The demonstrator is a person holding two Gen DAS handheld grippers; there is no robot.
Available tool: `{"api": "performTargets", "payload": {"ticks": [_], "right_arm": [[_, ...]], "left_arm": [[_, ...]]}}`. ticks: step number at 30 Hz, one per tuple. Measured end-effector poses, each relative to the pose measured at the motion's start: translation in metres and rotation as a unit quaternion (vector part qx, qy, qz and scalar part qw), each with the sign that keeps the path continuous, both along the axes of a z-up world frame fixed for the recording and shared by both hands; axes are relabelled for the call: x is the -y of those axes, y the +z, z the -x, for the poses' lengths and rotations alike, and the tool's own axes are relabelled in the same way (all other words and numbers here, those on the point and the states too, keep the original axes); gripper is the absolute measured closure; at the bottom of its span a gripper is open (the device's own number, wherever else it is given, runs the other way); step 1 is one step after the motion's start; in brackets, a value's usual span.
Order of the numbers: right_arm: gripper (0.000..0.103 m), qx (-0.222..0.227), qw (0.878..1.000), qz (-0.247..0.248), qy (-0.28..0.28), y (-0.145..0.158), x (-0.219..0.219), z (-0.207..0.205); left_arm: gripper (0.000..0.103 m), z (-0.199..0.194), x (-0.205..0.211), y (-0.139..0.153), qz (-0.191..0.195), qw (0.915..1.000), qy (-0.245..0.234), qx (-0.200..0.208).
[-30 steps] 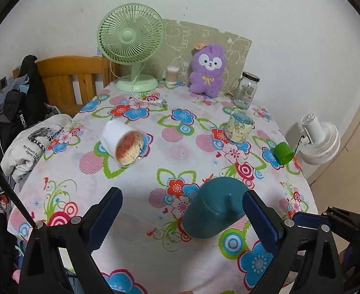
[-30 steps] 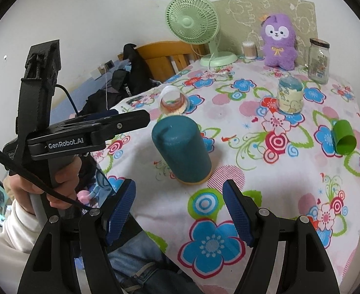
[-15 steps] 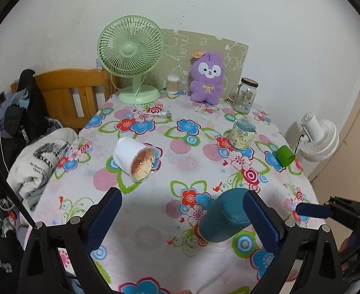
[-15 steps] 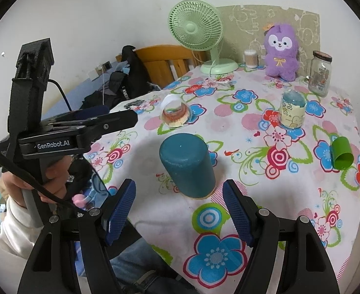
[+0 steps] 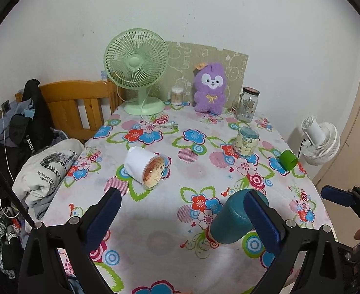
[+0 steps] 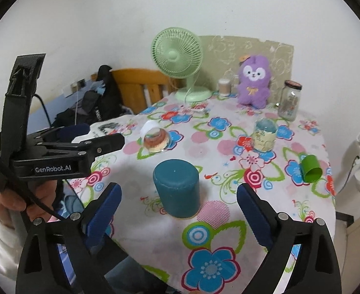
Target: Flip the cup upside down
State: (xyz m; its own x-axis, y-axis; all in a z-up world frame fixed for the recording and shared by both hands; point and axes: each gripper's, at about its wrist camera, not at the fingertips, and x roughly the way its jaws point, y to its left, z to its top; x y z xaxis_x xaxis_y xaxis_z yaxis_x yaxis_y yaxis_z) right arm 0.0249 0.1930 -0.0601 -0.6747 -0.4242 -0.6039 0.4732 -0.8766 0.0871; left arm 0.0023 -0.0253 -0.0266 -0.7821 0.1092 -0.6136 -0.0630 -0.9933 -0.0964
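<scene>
A teal cup (image 6: 177, 188) stands upside down on the flowered tablecloth (image 6: 229, 225), its closed base up. My right gripper (image 6: 178, 210) is open and hangs back from the cup, one blue finger on each side, touching nothing. In the left wrist view the teal cup (image 5: 231, 218) is partly hidden behind the right finger of my left gripper (image 5: 182, 214), which is open and empty. A hand holds the left gripper (image 6: 99, 134) at the table's left edge.
A white cup (image 5: 146, 169) lies on its side mid-table. A patterned cup (image 5: 247, 140) stands inverted; a small green cup (image 5: 288, 160) lies near the right edge. A green fan (image 5: 137, 66), purple plush (image 5: 210, 88) and glass jar (image 5: 248, 105) line the back.
Both grippers have drawn back and upward from the table, so the whole scene looks smaller. The teal cup stays put, upside down and free.
</scene>
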Motion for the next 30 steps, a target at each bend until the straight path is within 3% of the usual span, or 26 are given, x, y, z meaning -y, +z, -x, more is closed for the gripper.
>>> {"api": "performTargets", "payload": {"ticks": [10, 30], "right_arm": [[0.0, -0.007, 1.0, 0.01, -0.028, 0.001, 0.001, -0.008], [0.0, -0.001, 0.999, 0.014, -0.044, -0.012, 0.0, -0.024]], "left_arm": [[0.0, -0.026, -0.005, 0.009, 0.016, 0.9992, 0.009, -0.036], [0.0, -0.036, -0.015, -0.007, 0.016, 0.9998, -0.001, -0.01]]}}
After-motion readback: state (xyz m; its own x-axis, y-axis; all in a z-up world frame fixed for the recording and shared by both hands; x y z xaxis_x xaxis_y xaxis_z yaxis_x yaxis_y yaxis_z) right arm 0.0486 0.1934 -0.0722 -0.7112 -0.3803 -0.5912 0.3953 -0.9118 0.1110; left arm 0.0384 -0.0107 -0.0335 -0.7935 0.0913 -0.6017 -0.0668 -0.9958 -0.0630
